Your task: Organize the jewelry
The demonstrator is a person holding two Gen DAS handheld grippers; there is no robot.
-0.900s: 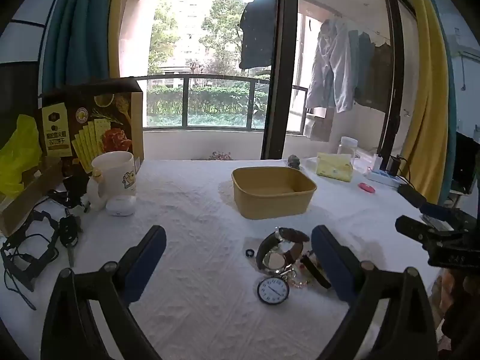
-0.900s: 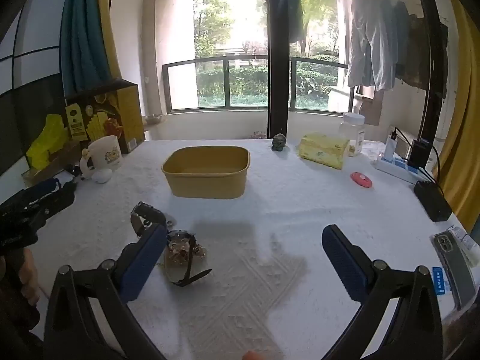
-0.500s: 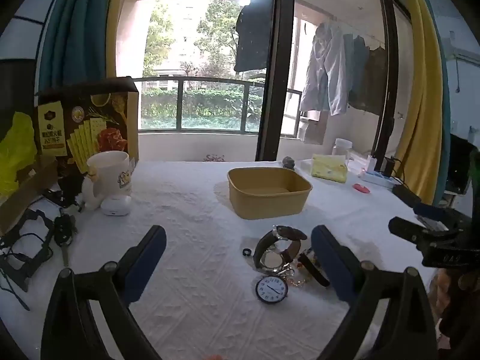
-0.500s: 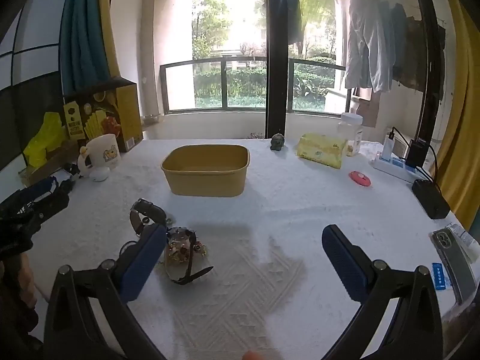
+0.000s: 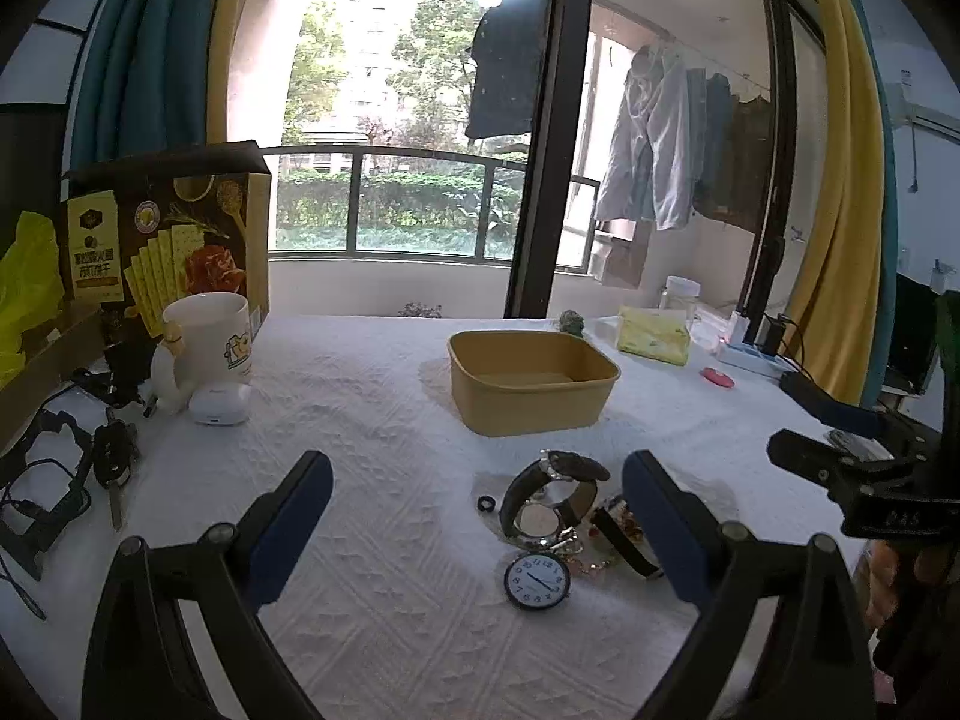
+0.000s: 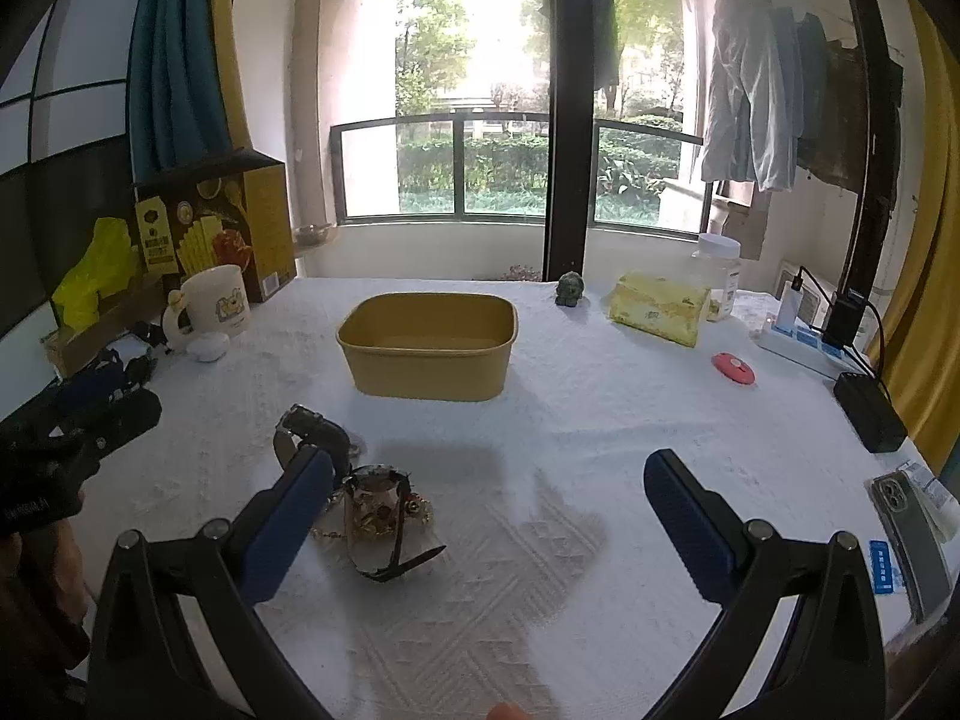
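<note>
Both the left gripper [image 5: 477,516] and the right gripper [image 6: 489,513] hang wide open and empty above a table under a white textured cloth [image 6: 540,408]; the jewelry pile [image 5: 564,516] of watches and chains lies between the left gripper's fingers, nearer its right finger, and beside the right gripper's left finger. Ahead of both stands an empty yellow tub [image 6: 429,345]; beyond it, a balcony window [image 6: 474,168] with hanging laundry [image 6: 750,102]; a mug [image 5: 210,333] and snack box [image 5: 168,228] stand far left.

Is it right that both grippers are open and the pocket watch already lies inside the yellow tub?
Not quite. Both the left gripper and the right gripper are open, but the pocket watch lies on the white tablecloth in front of the yellow tub, beside the other jewelry. The left wrist view shows the tub holding nothing.
</note>
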